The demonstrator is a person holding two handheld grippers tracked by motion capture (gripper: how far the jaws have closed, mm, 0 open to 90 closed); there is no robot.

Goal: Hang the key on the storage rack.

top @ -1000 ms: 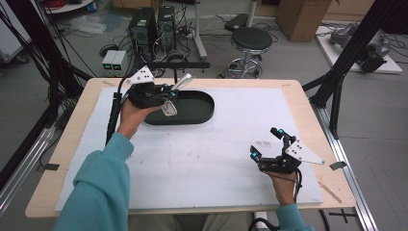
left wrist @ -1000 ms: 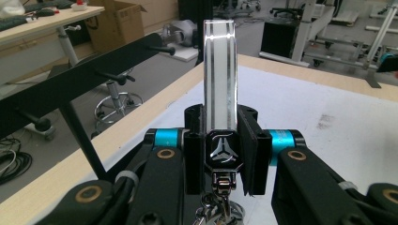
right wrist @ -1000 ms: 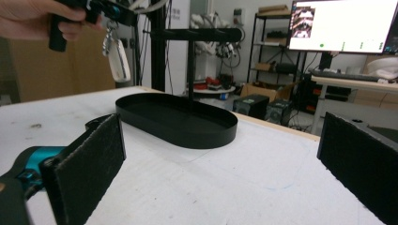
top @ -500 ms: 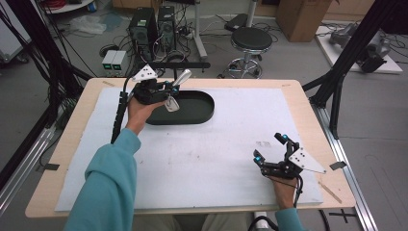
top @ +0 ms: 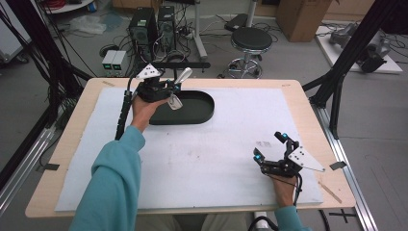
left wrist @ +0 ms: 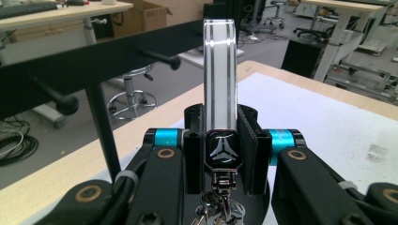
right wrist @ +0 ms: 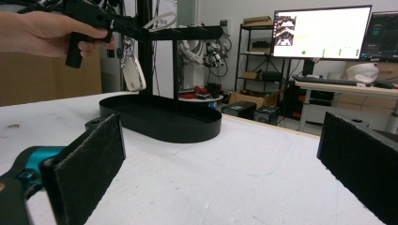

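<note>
Key ring (left wrist: 217, 208) below left gripper (left wrist: 220, 140): cut off by bottom edge.
Right gripper (right wrist: 225, 154) right pad: clipped at the edge.

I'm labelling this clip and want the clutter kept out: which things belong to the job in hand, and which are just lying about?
In the job:
- left gripper, shut on the keychain strap, key fob dangling
- black peg rack with oval tray base

Lying about:
- right gripper, open, resting on the white mat
- stool
- computer towers on the floor
</note>
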